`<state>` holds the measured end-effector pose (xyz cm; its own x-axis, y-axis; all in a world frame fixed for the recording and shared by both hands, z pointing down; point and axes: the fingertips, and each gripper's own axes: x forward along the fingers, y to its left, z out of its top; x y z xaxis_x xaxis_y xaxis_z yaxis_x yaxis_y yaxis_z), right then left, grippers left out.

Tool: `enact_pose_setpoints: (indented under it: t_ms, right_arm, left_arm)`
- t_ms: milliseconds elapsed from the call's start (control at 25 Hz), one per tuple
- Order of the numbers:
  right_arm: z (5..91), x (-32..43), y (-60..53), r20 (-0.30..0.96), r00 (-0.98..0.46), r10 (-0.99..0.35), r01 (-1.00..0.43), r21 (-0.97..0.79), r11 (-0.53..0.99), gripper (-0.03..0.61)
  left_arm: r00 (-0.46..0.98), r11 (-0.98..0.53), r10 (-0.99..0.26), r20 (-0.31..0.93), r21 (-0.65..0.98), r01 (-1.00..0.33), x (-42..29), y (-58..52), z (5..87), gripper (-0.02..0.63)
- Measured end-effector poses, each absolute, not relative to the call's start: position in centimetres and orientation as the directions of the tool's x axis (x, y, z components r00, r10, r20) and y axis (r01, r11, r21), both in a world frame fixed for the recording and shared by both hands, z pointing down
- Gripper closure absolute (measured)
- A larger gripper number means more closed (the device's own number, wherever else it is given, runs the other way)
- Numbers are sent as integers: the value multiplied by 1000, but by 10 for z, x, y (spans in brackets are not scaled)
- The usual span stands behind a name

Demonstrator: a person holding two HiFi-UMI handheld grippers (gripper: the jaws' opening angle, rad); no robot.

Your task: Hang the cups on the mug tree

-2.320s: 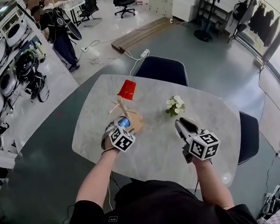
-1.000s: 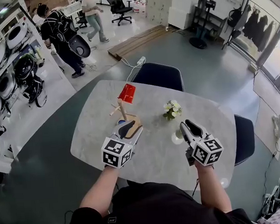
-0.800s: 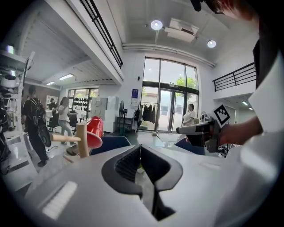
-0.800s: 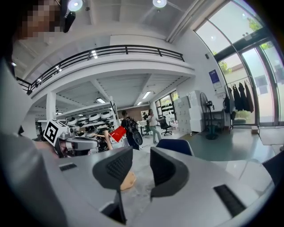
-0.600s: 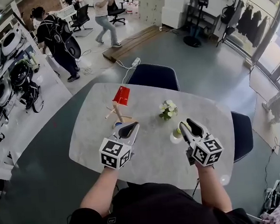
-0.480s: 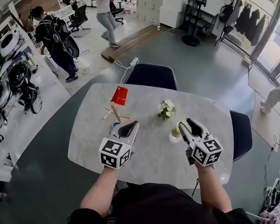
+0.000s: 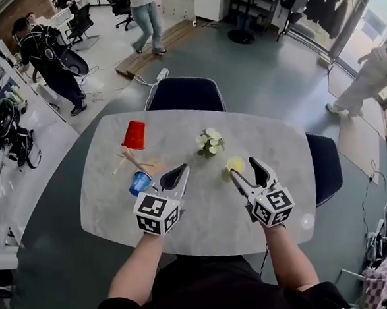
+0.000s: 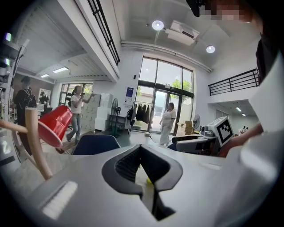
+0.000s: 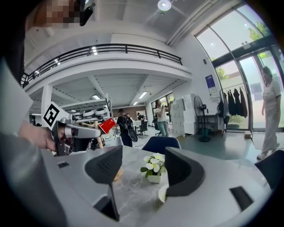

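A wooden mug tree (image 7: 138,163) stands on the left of the table, with a red cup (image 7: 134,134) hung on a far peg. A blue cup (image 7: 140,183) sits low on its near side; I cannot tell whether it hangs on a peg. My left gripper (image 7: 180,171) is shut and empty, just right of the blue cup. In the left gripper view the red cup (image 8: 55,127) and the tree's stem (image 8: 38,144) are at the left. My right gripper (image 7: 246,170) is opening, with nothing pressed between its pads. A yellow cup (image 7: 235,164) stands just beyond its fingertips, apart from them.
A small pot of white flowers (image 7: 209,143) stands mid-table behind the yellow cup, also ahead in the right gripper view (image 9: 152,170). The marble table (image 7: 204,212) has dark chairs (image 7: 186,93) at its far and right sides. People stand and walk on the floor beyond.
The left gripper let go of the blue cup at the tree, shut and drew back to the right. The right gripper moved up to the yellow cup and its jaws spread wider.
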<state>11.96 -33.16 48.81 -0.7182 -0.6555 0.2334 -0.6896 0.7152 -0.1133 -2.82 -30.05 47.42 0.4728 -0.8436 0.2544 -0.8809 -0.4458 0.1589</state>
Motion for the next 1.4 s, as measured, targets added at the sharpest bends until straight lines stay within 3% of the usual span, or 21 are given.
enact_pose_setpoints:
  t_ms: [600,1400]
  right_arm:
    - [608,144,-355,354,-679,-643,-714,-115,691,244]
    - [708,134,-395,465,-656,-594,-711,-117,693,235]
  left_arm:
    - [458,-416,-833,312,192,-889,8,-323,533,603]
    - [380,-325,-825,419,197,-925,18,-317,578,603]
